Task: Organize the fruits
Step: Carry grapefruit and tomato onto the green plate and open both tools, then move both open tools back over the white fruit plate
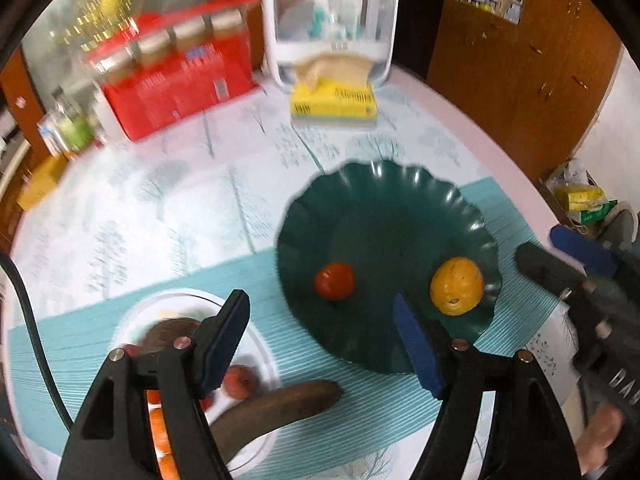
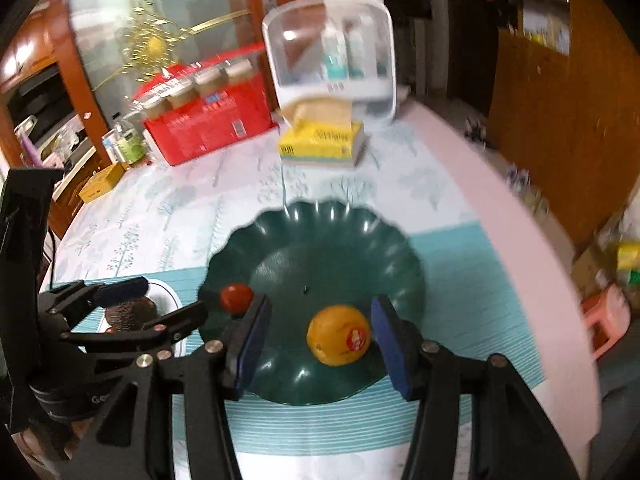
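A dark green scalloped plate holds a red tomato and an orange. A white plate at the lower left holds a brown avocado, a small red fruit and a browned banana that sticks out over its rim. My left gripper is open and empty, above the mat between the two plates. My right gripper is open, its pads on either side of the orange, not touching it.
A striped teal mat lies under both plates on a patterned tablecloth. At the back stand a red carton, a yellow tissue box and a clear-lidded white container. The table edge curves along the right.
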{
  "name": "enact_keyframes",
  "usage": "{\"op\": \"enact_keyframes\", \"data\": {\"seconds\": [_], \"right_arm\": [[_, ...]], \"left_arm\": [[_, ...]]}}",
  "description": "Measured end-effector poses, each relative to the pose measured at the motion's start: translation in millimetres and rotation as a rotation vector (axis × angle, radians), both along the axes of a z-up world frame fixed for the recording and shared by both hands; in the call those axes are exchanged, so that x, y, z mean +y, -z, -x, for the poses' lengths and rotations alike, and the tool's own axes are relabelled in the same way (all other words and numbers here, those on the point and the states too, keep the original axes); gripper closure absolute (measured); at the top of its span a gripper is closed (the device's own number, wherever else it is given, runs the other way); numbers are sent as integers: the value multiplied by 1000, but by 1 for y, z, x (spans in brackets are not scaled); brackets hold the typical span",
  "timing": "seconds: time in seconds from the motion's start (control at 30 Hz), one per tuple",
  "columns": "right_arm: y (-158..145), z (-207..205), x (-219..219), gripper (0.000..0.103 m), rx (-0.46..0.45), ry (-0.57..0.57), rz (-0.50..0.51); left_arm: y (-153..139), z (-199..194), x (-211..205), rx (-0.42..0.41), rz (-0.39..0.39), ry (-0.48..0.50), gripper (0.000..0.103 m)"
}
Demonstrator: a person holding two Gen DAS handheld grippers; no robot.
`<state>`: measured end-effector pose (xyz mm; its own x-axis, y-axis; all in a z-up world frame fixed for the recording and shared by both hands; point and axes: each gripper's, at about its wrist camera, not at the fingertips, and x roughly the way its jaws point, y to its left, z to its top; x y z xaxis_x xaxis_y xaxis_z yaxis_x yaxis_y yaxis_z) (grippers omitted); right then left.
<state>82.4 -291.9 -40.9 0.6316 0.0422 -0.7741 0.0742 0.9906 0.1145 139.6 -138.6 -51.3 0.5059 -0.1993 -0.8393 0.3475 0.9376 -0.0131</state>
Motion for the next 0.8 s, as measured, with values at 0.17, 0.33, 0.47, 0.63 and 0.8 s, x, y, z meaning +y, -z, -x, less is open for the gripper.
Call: {"op": "enact_keyframes", "data": {"seconds": [0.17,0.33,0.47,0.63,0.8], "right_arm": [[-54,20,4,45,-74,-39,88],[-94,47,21,34,-148,-88,162],[-112,65,42,30,-165,-161,150],[-120,76,76,30,-165,-255,127],[-111,75,112,30,-150,-328,82]], "left_arm": [[-40,21,22,-49,13,-20,30],[-69,43,52,-52,-3,-53,23],[-88,63,81,-74,-10,-83,16],[-105,89,128,-141,-23,-141,12],[-100,105,168,-179,-33,-188,11]]}}
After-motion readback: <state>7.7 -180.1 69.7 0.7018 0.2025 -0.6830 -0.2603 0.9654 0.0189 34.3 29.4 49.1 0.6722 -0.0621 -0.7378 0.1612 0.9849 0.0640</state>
